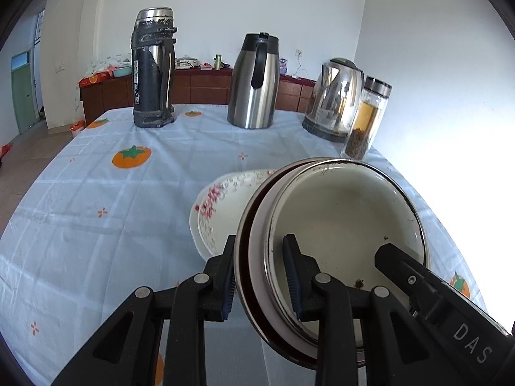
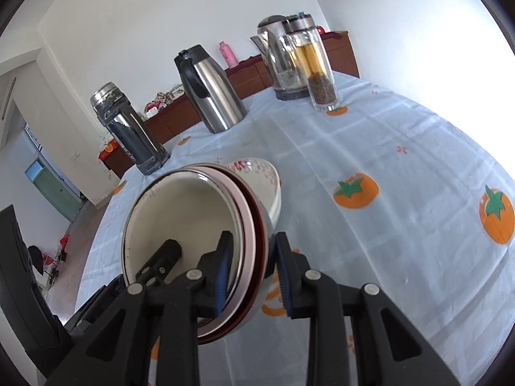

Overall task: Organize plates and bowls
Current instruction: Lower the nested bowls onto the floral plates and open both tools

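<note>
A stack of nested bowls, a cream enamel bowl with a dark metal rim (image 1: 341, 222) innermost, then a pink-rimmed one and a dark red one inside a steel outer shell, is held tilted above the bench (image 1: 96, 193) between the two grippers. The left gripper (image 1: 262, 276) has its jaws narrowed on the stack's left rim, one blue-padded finger outside the steel wall and the other inside the cream bowl. The right gripper (image 2: 254, 270) clamps the opposite rim the same way, one finger inside and one outside the steel wall; its black finger also shows in the left wrist view, reaching into the bowl from the lower right. In the right wrist view the left gripper's black finger shows inside the bowl at the lower left.

Just behind the stack a white ceramic bowl with a pink flower pattern (image 1: 222, 206) shows; whether it touches the stack, or rests on the bench, cannot be told.

The bench carries a pale blue cloth printed with orange persimmons (image 2: 354, 191). Along its far edge stand a tall black-and-steel thermos flask (image 1: 153, 70), a steel carafe with a black handle (image 1: 254, 80), a steel electric kettle (image 1: 334, 96) and, just beside the kettle, a clear glass tea bottle with dark leaves at the bottom (image 1: 367, 119). Beyond them runs a low brown wooden cabinet (image 1: 199, 87) against the white wall.
</note>
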The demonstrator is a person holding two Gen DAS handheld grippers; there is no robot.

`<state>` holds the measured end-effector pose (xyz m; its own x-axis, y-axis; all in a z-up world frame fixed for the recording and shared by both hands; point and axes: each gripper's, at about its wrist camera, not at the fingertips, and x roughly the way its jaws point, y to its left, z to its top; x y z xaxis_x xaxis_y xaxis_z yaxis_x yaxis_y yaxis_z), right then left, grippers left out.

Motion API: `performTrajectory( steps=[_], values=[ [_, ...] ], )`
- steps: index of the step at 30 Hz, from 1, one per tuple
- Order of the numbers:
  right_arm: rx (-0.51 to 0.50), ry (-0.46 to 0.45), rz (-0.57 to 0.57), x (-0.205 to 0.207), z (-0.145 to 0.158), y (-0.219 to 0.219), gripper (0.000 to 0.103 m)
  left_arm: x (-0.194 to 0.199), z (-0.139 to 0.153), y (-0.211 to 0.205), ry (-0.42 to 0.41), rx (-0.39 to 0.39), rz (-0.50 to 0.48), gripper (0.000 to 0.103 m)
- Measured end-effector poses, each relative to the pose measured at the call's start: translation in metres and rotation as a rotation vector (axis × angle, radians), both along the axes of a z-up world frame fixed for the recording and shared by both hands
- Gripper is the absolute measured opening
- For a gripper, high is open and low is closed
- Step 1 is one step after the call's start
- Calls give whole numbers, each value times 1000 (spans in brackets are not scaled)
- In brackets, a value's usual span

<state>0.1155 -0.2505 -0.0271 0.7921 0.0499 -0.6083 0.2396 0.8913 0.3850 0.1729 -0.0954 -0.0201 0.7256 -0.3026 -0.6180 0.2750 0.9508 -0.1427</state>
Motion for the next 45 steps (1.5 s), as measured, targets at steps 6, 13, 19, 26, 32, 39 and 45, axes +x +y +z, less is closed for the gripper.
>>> performTrajectory(
  steps=[6, 13, 19, 26, 32, 39, 45],
  values=[
    [-32, -38, 18, 22, 25, 4, 26, 21, 25, 2, -31, -26, 8, 30],
    [-62, -55, 56, 54, 46, 10, 26, 47, 42, 7, -41, -48, 37, 30],
    [-29, -9, 54, 68, 27, 9, 26, 59, 22, 6, 11, -36, 50, 30],
    [10, 60, 39, 81, 0, -2, 26, 72, -2, -3, 74, -5, 44, 30],
    [16, 103, 41, 91, -16, -4, 26, 82, -17, -4, 112, -1, 49, 30],
    [12, 133, 43, 97, -25, -4, 26, 86, -26, -4, 142, 2, 49, 30],
    [9, 134, 47, 98, -26, -5, 26, 86, -26, -5, 141, 4, 49, 30]
  ],
)
